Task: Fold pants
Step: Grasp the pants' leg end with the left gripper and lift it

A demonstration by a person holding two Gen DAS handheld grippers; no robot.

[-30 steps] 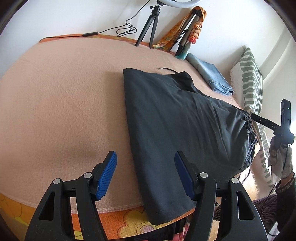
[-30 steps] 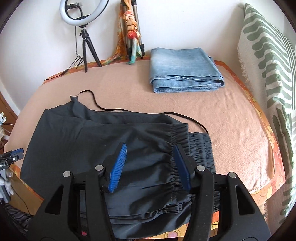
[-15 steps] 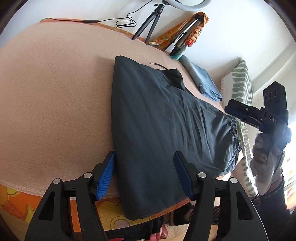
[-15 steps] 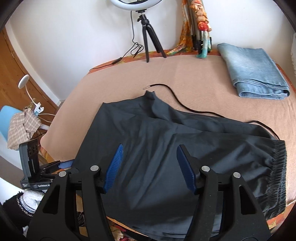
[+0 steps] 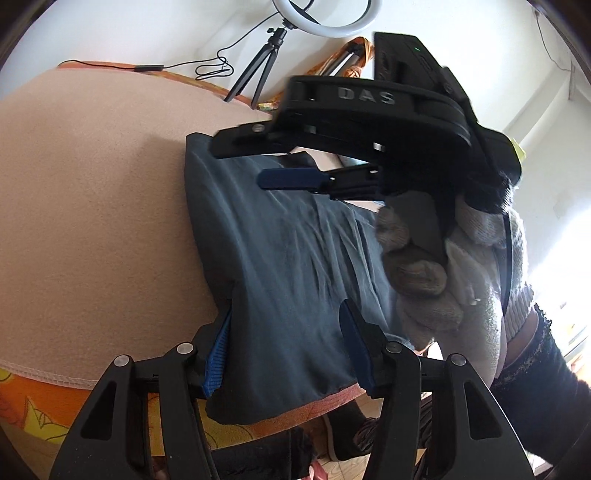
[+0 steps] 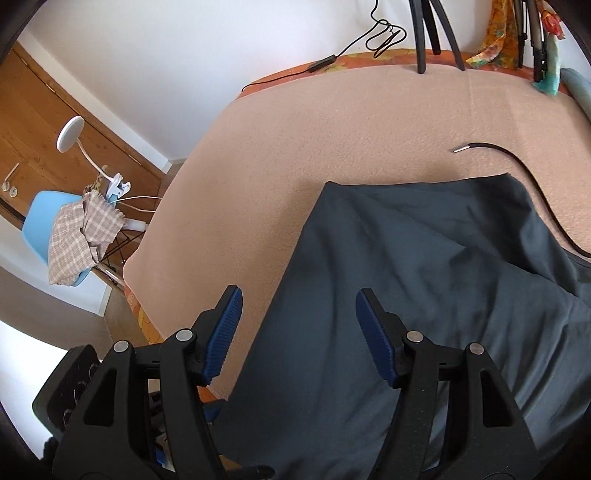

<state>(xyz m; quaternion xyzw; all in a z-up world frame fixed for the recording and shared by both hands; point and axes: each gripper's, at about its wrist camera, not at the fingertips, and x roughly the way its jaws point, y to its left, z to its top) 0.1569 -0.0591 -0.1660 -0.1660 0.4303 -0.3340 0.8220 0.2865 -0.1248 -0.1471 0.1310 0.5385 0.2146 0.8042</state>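
Note:
Dark grey pants (image 5: pixel 280 266) lie flat on a peach blanket (image 5: pixel 92 192), their leg end hanging over the near edge. My left gripper (image 5: pixel 284 347) is open, its blue pads on either side of the leg end, the left pad against the fabric edge. My right gripper (image 6: pixel 299 332) is open above the pants (image 6: pixel 406 295) near their left edge. It also shows in the left wrist view (image 5: pixel 288 177), held by a gloved hand over the pants. A black drawstring (image 6: pixel 524 173) trails from the pants.
A ring light tripod (image 5: pixel 258 70) and its cable (image 6: pixel 354 44) stand at the far edge by the wall. Colourful cloth and poles (image 6: pixel 517 33) lean in the corner. A blue chair with a checked cloth (image 6: pixel 74 232) stands beside the bed.
My right gripper has swung left across the pants toward the leg end and now fills the left wrist view. My left gripper has moved in around the leg end.

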